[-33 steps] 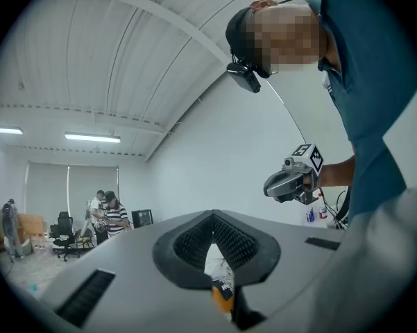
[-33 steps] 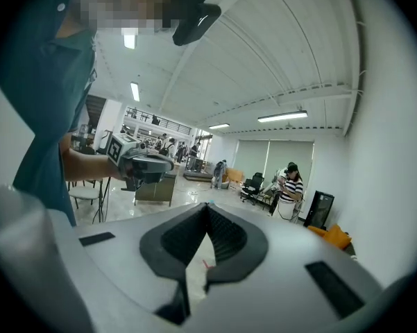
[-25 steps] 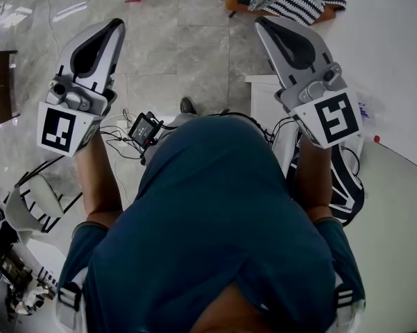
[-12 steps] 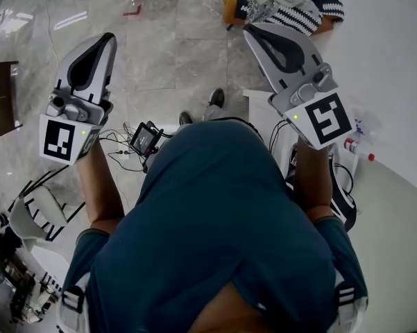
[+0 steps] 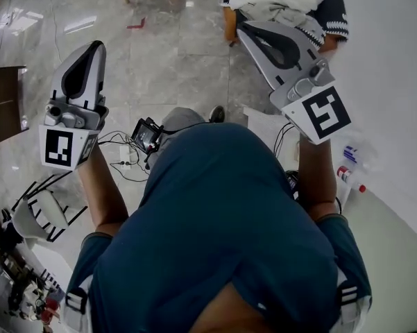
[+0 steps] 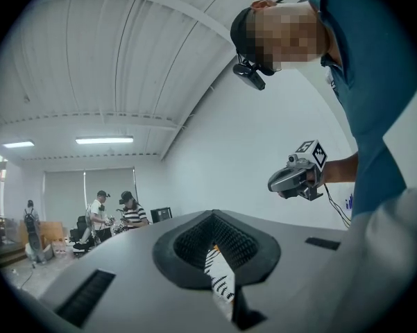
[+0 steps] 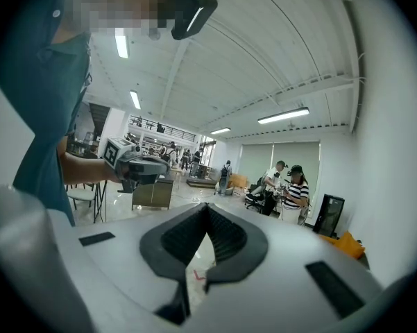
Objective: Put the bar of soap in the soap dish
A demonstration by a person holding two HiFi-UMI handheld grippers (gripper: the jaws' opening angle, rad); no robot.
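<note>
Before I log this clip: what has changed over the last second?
The left gripper has sunk a little in the head view and the right gripper has edged left; the small bottles on the white surface slid down the picture. Nothing was taken or released: both grippers stay shut and empty.

A grey marble-tiled floor (image 5: 173,54) spreads below, marked with a small red strip (image 5: 135,25). A small screen device (image 5: 146,135) has cables trailing from it. A dark wooden cabinet (image 5: 1,106) sits at the left edge and a white table (image 5: 395,68) at the right, with small bottles (image 5: 348,174) near its edge. Far off in the hall, two people (image 6: 128,212) stand beside a black monitor (image 6: 160,214) under long ceiling lights (image 6: 104,140).
</note>
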